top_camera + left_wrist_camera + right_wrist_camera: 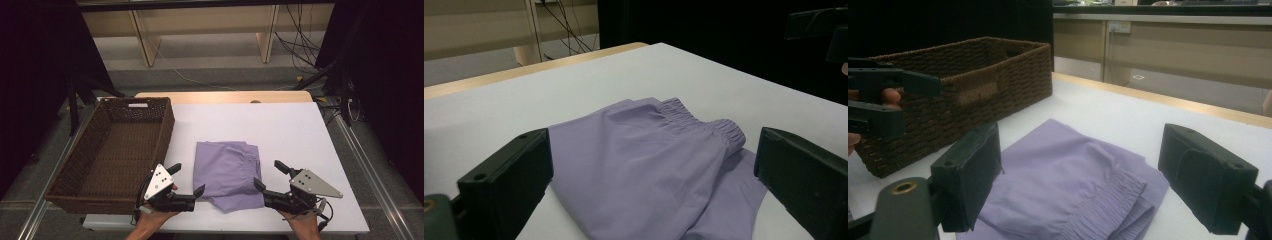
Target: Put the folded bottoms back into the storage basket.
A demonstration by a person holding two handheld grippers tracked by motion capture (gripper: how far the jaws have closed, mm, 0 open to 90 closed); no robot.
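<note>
item 1, table (300, 125): white top, wooden strip along its far edge.

item 2, folded lilac garment (229, 174): i see it lying flat on the near middle of the table, elastic waistband on its right side, between my two grippers. in the left gripper view the garment (644, 165) fills the space between the jaws; in the right gripper view the garment (1068, 185) lies likewise.

item 3, wicker basket (80, 150): dark brown, at the table's left, just beside the garment but apart from it; in the right gripper view the basket (963, 85) stands beyond the cloth.

item 4, left gripper (189, 179): jaws spread wide, at the garment's left edge, gripping nothing.

item 5, right gripper (267, 175): jaws spread wide, at the garment's right edge, gripping nothing.
</note>
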